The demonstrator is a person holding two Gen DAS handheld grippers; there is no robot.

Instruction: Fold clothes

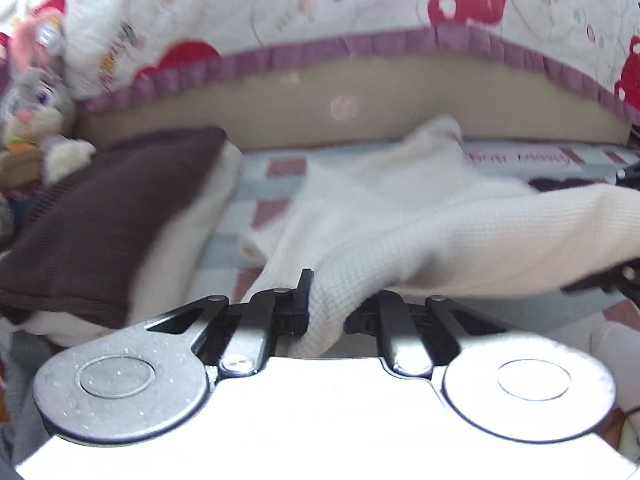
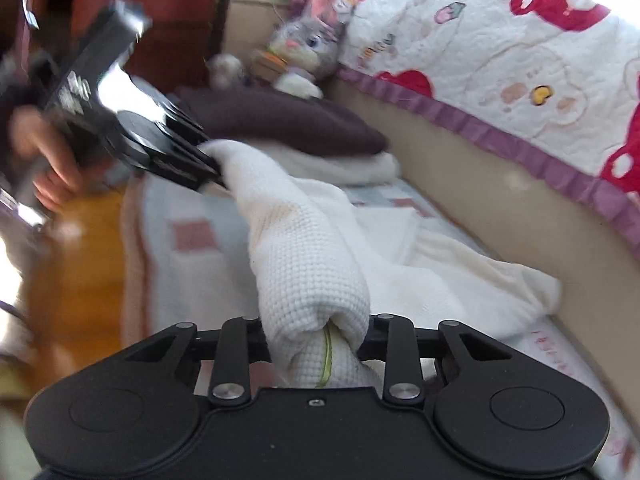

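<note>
A white waffle-knit garment (image 1: 420, 220) hangs stretched between both grippers above the bed. My left gripper (image 1: 326, 312) is shut on one end of it; cloth bunches between its jaws. It also shows in the right wrist view (image 2: 208, 176), held by a hand at the left. My right gripper (image 2: 320, 344) is shut on the other end of the white garment (image 2: 308, 256); a yellow-green stripe shows in the pinched fold. The rest of the garment trails on the bed toward the wall.
A folded stack, dark brown garment (image 1: 104, 216) on a white one (image 1: 188, 232), lies on the bed at the left; it shows too in the right wrist view (image 2: 288, 124). A plush rabbit (image 2: 308, 48) sits behind it. A patterned quilt (image 2: 500, 48) drapes the beige wall (image 1: 320, 108). The checked bedsheet (image 2: 192, 240) lies below.
</note>
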